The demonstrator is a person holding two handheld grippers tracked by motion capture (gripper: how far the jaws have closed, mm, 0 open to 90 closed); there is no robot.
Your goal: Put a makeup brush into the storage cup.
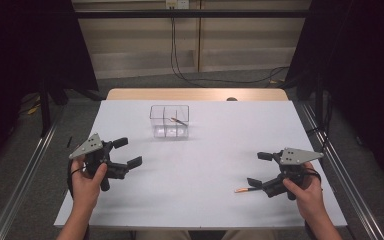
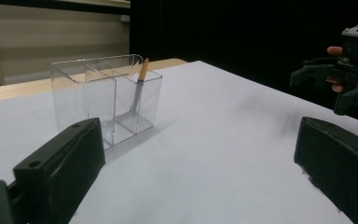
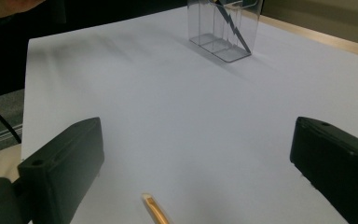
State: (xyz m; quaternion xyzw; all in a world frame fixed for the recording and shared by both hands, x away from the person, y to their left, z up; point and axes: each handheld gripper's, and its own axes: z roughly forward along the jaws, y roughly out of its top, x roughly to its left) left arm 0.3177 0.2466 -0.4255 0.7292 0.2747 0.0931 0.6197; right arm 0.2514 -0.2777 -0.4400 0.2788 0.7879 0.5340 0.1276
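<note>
Right hand-held gripper (image 1: 256,169): jaws spread wide, gripping nothing, hovering low over white matte desk (image 1: 205,150). Thin orange-tipped pen (image 1: 243,190) flat on desk, just beside lower jaw, well apart from clear organizer (image 1: 169,121). In right gripper view, glossy rounded pen tip (image 3: 154,211) between the jaws, near bottom edge. Left hand-held gripper (image 1: 127,152): also open, empty, nearer the organizer, off its front-left. Organizer: transparent hard plastic, boxy, split into compartments, at desk's far centre. Second slim stick (image 2: 139,86) leaning tilted inside one compartment, orange end up. Nothing between pen and organizer. Black cables (image 1: 180,65) on floor beyond organizer.
</note>
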